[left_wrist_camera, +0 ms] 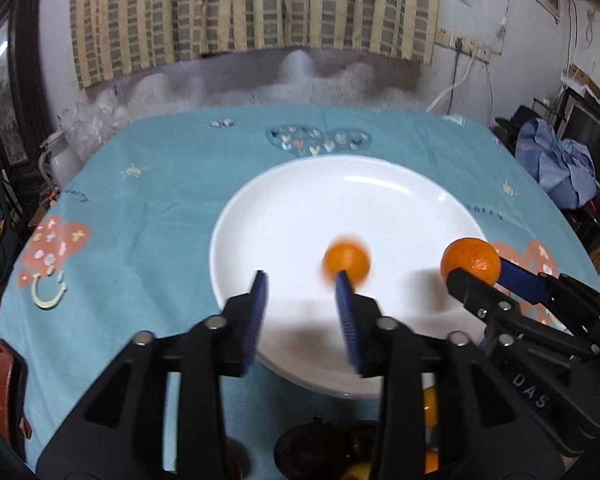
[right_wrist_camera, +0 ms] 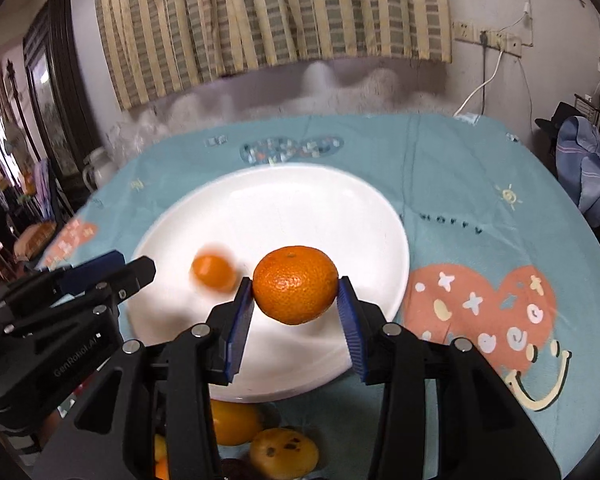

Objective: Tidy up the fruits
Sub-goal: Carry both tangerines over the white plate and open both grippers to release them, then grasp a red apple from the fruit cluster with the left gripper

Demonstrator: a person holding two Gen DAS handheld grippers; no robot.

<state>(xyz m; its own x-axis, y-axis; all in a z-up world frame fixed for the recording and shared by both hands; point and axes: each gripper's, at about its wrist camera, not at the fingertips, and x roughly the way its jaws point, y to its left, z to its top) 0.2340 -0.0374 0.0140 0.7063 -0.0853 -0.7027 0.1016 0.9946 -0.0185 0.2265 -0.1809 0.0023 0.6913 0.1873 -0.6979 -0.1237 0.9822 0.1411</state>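
Gripped between the blue pads of my right gripper [right_wrist_camera: 296,304] is a whole orange mandarin [right_wrist_camera: 296,284], held over the near edge of a large white plate [right_wrist_camera: 300,200]; the jaws are closed onto its two sides. My left gripper [left_wrist_camera: 302,300] has its jaws wide apart and holds nothing. Just beyond its fingertips a second, smaller mandarin [left_wrist_camera: 347,262] shows as a blurred orange shape over the middle of the plate, so I judge it is moving, either falling or rolling. I cannot tell whether it is touching the plate.

By my reading the task is at an early stage. One fruit is at the plate, one is on its way in my right gripper, and more wait. At the bottom edge of the right wrist view, on the near side of the plate, lies a small pile of fruit: an orange-yellow fruit [right_wrist_camera: 234,420], a yellow fruit with dark spots [right_wrist_camera: 284,450], and darker pieces I cannot identify.

The plate sits on a round table under a teal tablecloth [right_wrist_camera: 460,168] printed with coral hearts, a smile and small suns. Behind the table hangs a striped beige and grey-green curtain [right_wrist_camera: 260,12]. A wall socket with a white cable [right_wrist_camera: 488,76] is at right, with crumpled blue cloth [right_wrist_camera: 592,160] nearby. A dark-framed mirror or picture [right_wrist_camera: 56,92] stands at left.
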